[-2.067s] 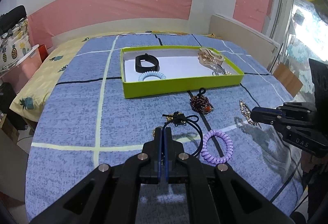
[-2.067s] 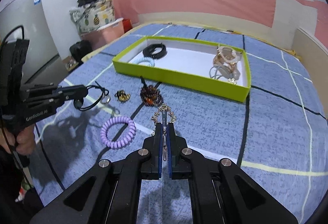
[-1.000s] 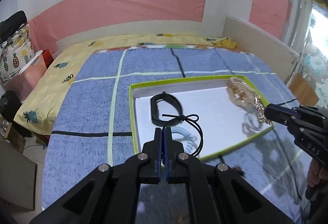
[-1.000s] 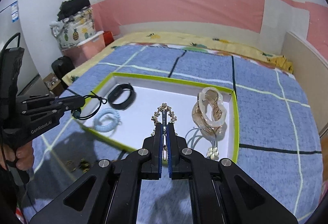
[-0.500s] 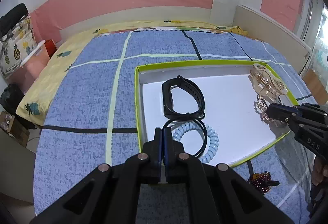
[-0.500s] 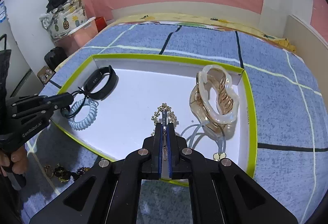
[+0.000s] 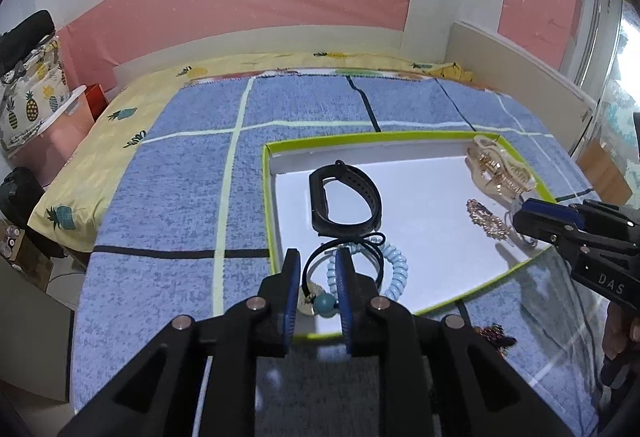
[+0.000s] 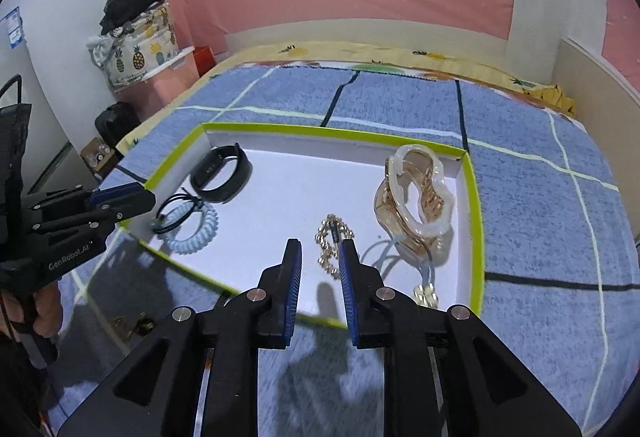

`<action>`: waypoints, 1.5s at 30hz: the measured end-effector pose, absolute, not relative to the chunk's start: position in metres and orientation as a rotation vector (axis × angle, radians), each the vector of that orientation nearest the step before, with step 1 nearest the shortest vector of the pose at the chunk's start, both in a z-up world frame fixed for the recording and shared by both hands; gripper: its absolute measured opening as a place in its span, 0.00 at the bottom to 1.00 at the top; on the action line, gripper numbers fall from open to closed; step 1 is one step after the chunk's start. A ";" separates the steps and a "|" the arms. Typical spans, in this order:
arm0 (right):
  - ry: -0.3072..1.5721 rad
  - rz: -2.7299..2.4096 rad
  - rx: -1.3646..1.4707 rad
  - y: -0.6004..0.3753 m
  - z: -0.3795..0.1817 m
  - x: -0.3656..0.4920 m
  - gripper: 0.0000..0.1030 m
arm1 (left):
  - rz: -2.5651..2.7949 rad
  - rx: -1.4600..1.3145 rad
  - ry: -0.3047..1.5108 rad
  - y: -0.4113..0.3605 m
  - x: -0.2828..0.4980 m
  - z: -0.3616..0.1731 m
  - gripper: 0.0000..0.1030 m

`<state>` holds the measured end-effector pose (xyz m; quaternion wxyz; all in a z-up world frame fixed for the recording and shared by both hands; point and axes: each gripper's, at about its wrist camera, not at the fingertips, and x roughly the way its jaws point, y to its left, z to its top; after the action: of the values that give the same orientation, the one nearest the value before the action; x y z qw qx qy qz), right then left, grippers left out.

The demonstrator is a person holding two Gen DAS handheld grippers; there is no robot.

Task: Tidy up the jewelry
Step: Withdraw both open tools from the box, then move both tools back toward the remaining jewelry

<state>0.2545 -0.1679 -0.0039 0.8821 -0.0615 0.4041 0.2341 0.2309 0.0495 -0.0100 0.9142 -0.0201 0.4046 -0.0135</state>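
Observation:
A lime-green box (image 7: 267, 197) with a white floor lies on the blue bed cover; it also shows in the right wrist view (image 8: 474, 205). My left gripper (image 7: 318, 263) is open over its near left corner. A black cord bracelet with a teal bead (image 7: 322, 303) lies between the fingers, on a pale blue coil hair tie (image 7: 394, 271). A black wristband (image 7: 344, 203) lies behind. My right gripper (image 8: 320, 253) is open above a gold hair clip (image 8: 332, 241) lying on the box floor. A clear claw clip (image 8: 416, 197) lies to its right.
A dark beaded piece (image 7: 494, 333) lies on the cover outside the box's near edge, and small gold pieces (image 8: 132, 323) show near the left hand. A pink storage bin with a pineapple-print bag (image 8: 140, 53) stands beside the bed. A beige headboard (image 7: 516, 65) runs along the right.
Both grippers carried their pieces from the cover to the box, lowered, then opened. The black cord bracelet now lies on the blue coil tie, the gold clip on the box floor.

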 end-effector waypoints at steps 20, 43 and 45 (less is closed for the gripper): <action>0.735 0.505 -0.080 -0.206 0.026 0.119 0.32 | -0.019 -0.081 0.751 0.043 0.099 0.011 0.18; 0.742 0.529 -0.077 -0.211 0.018 0.079 0.32 | -0.044 -0.088 0.733 0.027 0.050 0.013 0.19; 0.743 0.530 -0.077 -0.210 0.017 0.080 0.32 | -0.042 -0.089 0.736 0.027 0.051 0.012 0.19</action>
<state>0.0799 -0.2097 0.0174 0.8969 -0.0374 0.3586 0.2560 0.0513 0.0267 0.0120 0.9318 -0.0432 0.3597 -0.0204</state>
